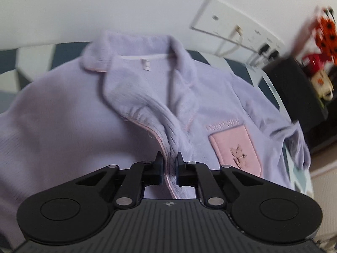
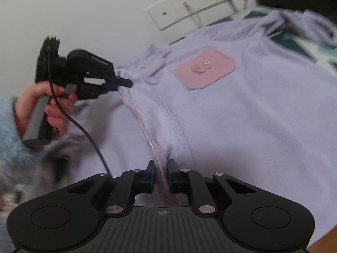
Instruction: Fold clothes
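A lilac fleece shirt (image 1: pixel 63 126) with a collar (image 1: pixel 134 63) and a pink chest pocket (image 1: pixel 236 147) lies spread on a patterned surface. My left gripper (image 1: pixel 169 158) is shut on the pink-piped front placket (image 1: pixel 153 132) below the collar. In the right wrist view the same shirt (image 2: pixel 263 126) fills the frame, its pink pocket (image 2: pixel 204 69) at upper middle. My right gripper (image 2: pixel 161 165) is shut on the placket edge (image 2: pixel 147 130) lower down. The left gripper (image 2: pixel 124 83) shows there too, held by a hand (image 2: pixel 52 103), pinching the placket farther along.
A white wall socket panel (image 1: pixel 229 31) with plugged cables sits behind the shirt, and shows as the socket panel (image 2: pixel 200 2) in the right view. A black box (image 1: pixel 294 88) with red and orange items stands at the right. A pale blue fuzzy sleeve (image 2: pixel 8 139) is at left.
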A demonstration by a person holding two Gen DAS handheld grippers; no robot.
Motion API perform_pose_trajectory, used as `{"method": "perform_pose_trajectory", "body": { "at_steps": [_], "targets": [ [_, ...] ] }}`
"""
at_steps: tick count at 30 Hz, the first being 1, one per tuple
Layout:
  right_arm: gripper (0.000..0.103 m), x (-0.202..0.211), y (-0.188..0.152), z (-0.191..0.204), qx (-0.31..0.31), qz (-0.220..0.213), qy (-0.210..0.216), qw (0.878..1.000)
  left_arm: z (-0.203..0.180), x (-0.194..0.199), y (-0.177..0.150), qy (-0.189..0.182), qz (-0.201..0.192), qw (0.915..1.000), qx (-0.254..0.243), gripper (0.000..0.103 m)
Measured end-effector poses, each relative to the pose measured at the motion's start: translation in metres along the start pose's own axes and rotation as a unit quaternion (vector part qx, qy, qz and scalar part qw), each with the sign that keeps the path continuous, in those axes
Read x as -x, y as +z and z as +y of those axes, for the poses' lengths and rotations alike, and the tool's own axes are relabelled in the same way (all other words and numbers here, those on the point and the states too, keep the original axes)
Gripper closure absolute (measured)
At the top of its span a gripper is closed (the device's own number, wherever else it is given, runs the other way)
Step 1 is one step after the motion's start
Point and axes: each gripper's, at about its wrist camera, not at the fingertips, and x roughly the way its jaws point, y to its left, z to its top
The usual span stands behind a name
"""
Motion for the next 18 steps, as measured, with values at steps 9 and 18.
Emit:
{"method": "perform_pose_trajectory", "body": {
  "at_steps": [9, 18],
  "targets": [
    [0.092, -0.009, 0.003, -0.04, -0.151, 0.025, 0.09, 0.984, 0.012, 0.003, 0.013, 0.036, 0.032, 0.996, 0.075, 0.093],
    [0.092, 0.005, 0.002, -0.065, -0.209, -0.015, 0.058, 0.976, -0.042, -0.058, 0.02, 0.064, 0.042, 0.997, 0.015, 0.092]
  ]
}}
